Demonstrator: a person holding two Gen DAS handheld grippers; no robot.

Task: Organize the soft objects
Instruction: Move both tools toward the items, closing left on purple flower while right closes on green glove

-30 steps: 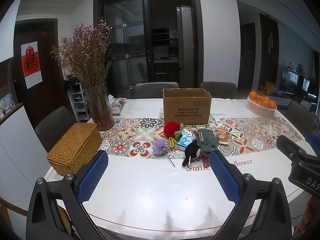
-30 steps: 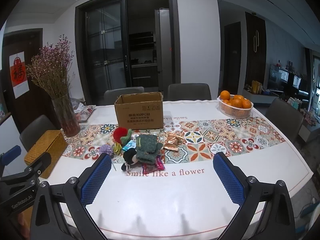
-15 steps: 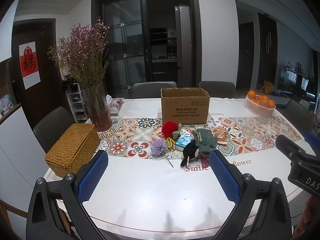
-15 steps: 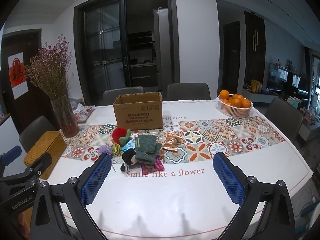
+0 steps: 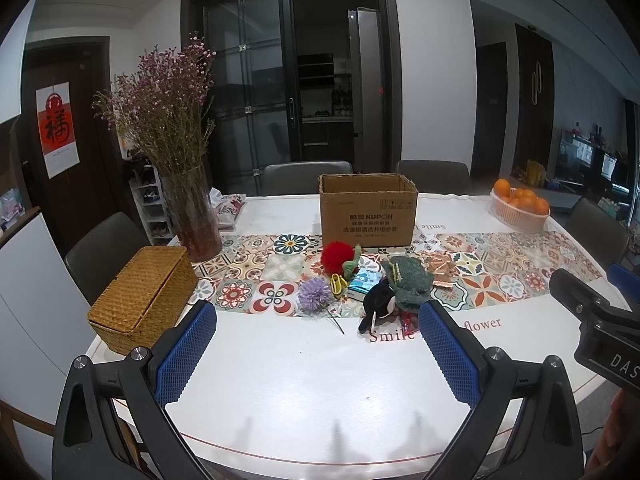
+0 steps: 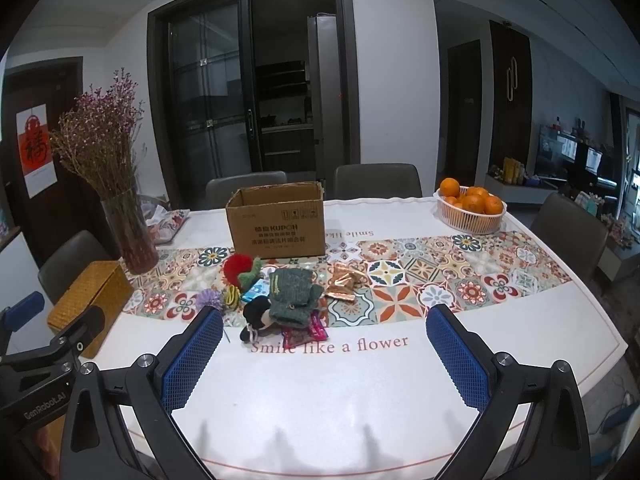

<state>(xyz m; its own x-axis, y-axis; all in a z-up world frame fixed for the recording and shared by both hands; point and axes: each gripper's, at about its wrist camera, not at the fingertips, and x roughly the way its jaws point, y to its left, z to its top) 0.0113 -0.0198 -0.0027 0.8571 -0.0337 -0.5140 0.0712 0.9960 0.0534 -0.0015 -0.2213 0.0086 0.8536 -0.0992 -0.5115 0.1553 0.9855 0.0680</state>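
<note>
Hovering w/ fingers wide apart, left gripper point(image 5: 316, 336) & right gripper point(image 6: 324, 340) face white oval dining table point(image 6: 360, 392); brown cardboard box point(image 6: 276, 222) sits behind soft-toy pile point(image 6: 276, 296) on patterned tile runner point(image 6: 460, 276).

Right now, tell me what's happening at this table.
A person holds two grippers above the near edge of the table. The left gripper and right gripper are both open and empty. A pile of soft things lies untouched in front of the open cardboard box: green knit mittens, a red pompom, a purple flower and a black plush toy. Nothing has been sorted yet.
</note>
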